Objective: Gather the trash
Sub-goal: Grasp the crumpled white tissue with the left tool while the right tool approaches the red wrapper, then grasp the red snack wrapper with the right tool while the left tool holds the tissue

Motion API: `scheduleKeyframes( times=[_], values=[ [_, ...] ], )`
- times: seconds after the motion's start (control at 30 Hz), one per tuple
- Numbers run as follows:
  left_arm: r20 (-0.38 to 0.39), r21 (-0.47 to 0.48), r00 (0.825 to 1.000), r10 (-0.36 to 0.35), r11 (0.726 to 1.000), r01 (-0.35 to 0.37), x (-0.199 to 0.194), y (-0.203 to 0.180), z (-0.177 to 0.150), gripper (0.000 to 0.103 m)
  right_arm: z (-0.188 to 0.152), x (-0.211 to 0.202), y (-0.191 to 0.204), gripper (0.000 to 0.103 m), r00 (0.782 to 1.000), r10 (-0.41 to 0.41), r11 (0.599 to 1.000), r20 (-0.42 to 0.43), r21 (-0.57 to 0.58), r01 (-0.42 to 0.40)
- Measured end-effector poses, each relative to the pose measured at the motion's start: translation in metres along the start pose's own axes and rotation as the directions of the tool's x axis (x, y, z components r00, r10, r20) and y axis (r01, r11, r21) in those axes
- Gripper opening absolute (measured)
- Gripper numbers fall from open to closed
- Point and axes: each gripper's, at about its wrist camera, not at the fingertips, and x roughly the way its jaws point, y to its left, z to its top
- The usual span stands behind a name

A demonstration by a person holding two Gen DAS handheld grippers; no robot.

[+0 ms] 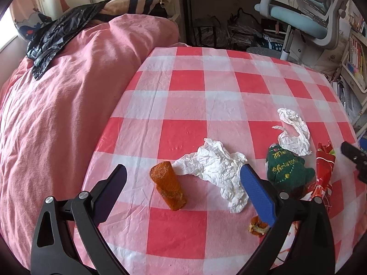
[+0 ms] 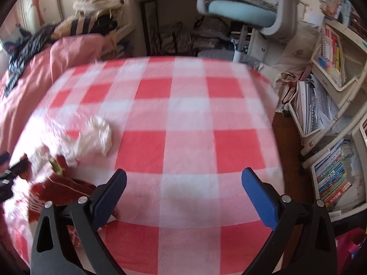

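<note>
My left gripper (image 1: 183,171) is open and empty, hovering over a red-and-white checked tablecloth (image 1: 206,80). Between its fingers lie an orange food piece (image 1: 168,185) and a crumpled white tissue (image 1: 215,167). A second white tissue (image 1: 293,133), a green Christmas cloth item (image 1: 286,167), a red wrapper (image 1: 324,169) and an orange peel scrap (image 1: 258,226) lie to the right. My right gripper (image 2: 183,176) is open and empty over bare cloth; the tissue (image 2: 98,135) and red wrapper (image 2: 59,185) show blurred at its left.
A pink quilt (image 1: 57,114) with a black plastic bag (image 1: 59,29) lies left of the table. A blue-grey office chair (image 1: 305,18) stands behind it. Bookshelves (image 2: 332,137) stand at the right. The other gripper's tip (image 1: 355,158) shows at the right edge.
</note>
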Motion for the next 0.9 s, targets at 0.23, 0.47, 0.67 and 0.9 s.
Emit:
scheduleKeyframes(
  times=[0.23, 0.47, 0.67, 0.9],
  values=[
    [-0.028, 0.022, 1.000, 0.005, 1.000, -0.004, 0.026, -0.012, 0.002, 0.095, 0.006, -0.026, 0.031, 0.097, 0.970, 0.227, 0.973, 0.081, -0.061, -0.223],
    [-0.017, 0.021, 0.995, -0.097, 0.995, 0.098, 0.023, -0.018, 0.002, 0.049, -0.011, -0.006, 0.090, 0.097, 0.953, 0.299, 0.929, -0.047, -0.213, -0.302],
    [-0.040, 0.009, 0.987, -0.153, 0.988, 0.154, 0.016, -0.011, -0.002, 0.016, -0.023, 0.002, 0.087, 0.094, 0.970, 0.205, 0.946, -0.130, -0.226, -0.230],
    [-0.036, -0.039, 0.975, -0.219, 0.975, 0.218, -0.008, 0.009, -0.019, 0.013, -0.040, -0.019, 0.041, 0.093, 0.986, 0.082, 0.977, -0.148, -0.182, -0.109]
  ],
)
